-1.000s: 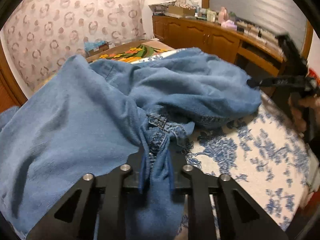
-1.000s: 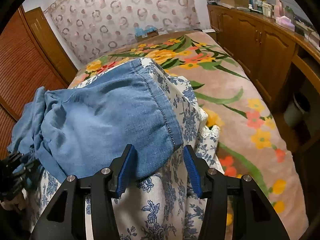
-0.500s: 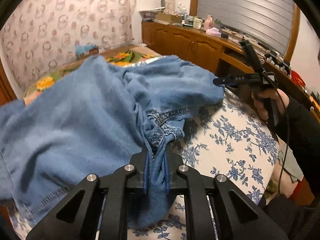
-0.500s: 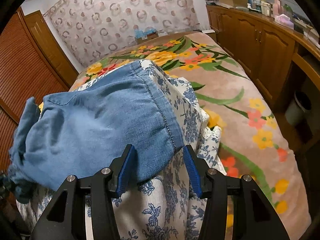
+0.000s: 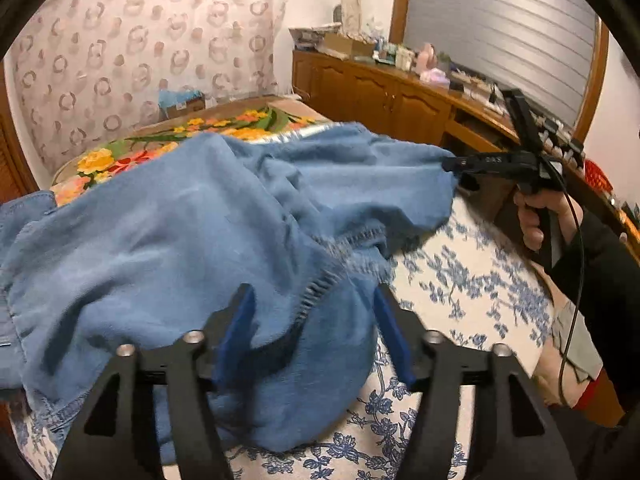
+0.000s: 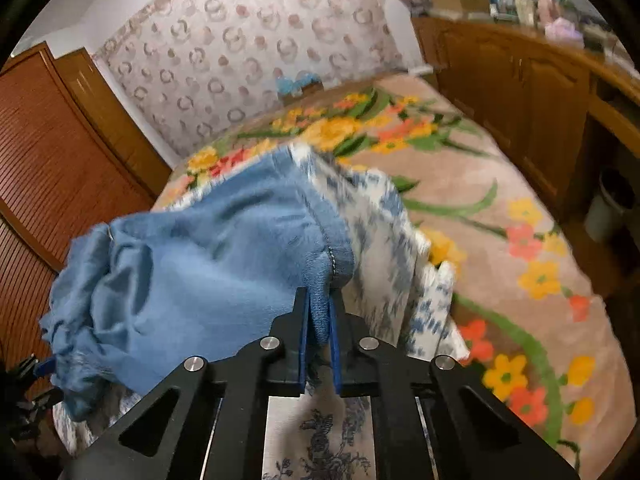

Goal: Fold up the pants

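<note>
Left gripper (image 5: pixel 314 316): its two blue-padded fingers stand wide apart, with loose denim bulging up between them; nothing is clamped.
Right gripper (image 6: pixel 319 320): its two blue pads are pressed together on a stitched hem corner of the denim. From the left wrist camera it shows as a black tool (image 5: pixel 496 160) pinching the far edge of the cloth.
Right hand (image 5: pixel 540 216): one hand around that tool's handle, a dark sleeve behind it.
Pants (image 5: pixel 192 232): one pair, blue denim, bunched in a rumpled heap, stretched between the two tools.
White cloth with blue flowers (image 5: pixel 460 288): one, lying under the pants.
Floral blanket (image 6: pixel 500 216): one, pink with yellow and orange flowers, spread beyond the white cloth.
Wooden cabinet (image 5: pixel 384 96): one long run along the wall, its top crowded with small items.
</note>
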